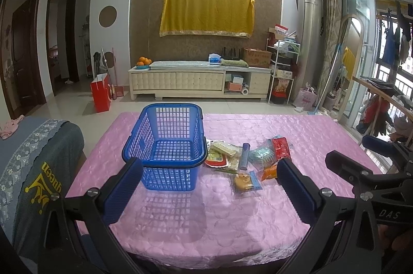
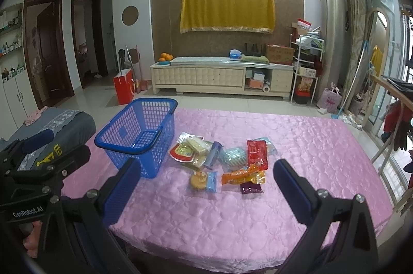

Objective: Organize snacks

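Snacks: a loose pile lay on the pink tablecloth (image 2: 258, 217), toward the middle of the table and just right of the basket. It held a red-and-yellow packet (image 2: 182, 151), a blue tube (image 2: 212, 154), a pale blue-green pack (image 2: 233, 156), a red pouch (image 2: 256, 154), an orange packet (image 2: 241, 175), a cookie in a blue-ended wrapper (image 2: 202, 181) and a small purple sachet (image 2: 250, 188), this last nearest the front edge.
Basket: the blue basket (image 1: 167, 145) stood upright near the table's left edge, its handle folded down on the rim; nothing showed inside it.
Progress: judged as not begun, since every snack seen was outside the basket and all were left to move.
Left gripper: the left gripper (image 1: 209, 186) hung above the front part of the table facing the basket and pile, fingers wide apart and holding nothing.
Right gripper: the right gripper (image 2: 206, 192) hung likewise over the front edge, fingers spread wide and empty, with the cookie wrapper and purple sachet closest ahead of it.
Surroundings: a grey chair cover (image 1: 38, 157) sat beside the table's left edge; a TV cabinet (image 2: 222, 75) stood well apart by the far wall.
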### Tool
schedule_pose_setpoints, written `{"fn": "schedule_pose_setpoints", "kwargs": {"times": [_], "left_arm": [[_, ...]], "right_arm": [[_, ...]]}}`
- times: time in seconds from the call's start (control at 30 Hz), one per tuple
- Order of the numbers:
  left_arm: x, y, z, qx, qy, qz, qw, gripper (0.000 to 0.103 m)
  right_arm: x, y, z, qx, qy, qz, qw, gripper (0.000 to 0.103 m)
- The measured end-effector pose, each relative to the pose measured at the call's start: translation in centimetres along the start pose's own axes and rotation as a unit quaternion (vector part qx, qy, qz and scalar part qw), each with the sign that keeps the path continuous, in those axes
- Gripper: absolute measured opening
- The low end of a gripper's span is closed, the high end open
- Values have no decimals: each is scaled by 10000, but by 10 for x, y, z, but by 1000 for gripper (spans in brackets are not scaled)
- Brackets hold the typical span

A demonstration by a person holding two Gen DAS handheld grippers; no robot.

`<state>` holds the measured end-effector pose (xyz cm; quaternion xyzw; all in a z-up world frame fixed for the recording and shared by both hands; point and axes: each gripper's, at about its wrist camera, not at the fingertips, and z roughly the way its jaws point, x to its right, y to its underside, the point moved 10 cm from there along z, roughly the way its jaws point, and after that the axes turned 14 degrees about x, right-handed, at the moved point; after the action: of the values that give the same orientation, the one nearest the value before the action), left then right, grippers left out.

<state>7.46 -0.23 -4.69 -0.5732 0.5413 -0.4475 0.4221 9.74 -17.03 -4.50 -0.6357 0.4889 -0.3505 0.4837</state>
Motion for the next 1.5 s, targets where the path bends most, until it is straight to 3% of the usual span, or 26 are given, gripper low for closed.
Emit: {"fn": "schedule_pose_setpoints", "kwargs": {"times": [0.53, 0.9, 1.2, 1.5], "left_arm": [[13, -5, 13, -68, 105, 60, 9999, 103], [36, -10, 78, -315, 181, 167, 9992, 103], [64, 20, 152, -1030, 403, 177, 9937, 103], [90, 71, 226, -1720, 451, 231, 9838, 103]], "right_arm": [[13, -1, 9, -106, 118, 6, 9999, 103], [62, -2, 56, -432, 357, 104, 9984, 103], [114, 30, 120, -1139, 405, 289, 9922, 103], [145, 84, 189, -1793, 183, 463, 9825, 103]]}}
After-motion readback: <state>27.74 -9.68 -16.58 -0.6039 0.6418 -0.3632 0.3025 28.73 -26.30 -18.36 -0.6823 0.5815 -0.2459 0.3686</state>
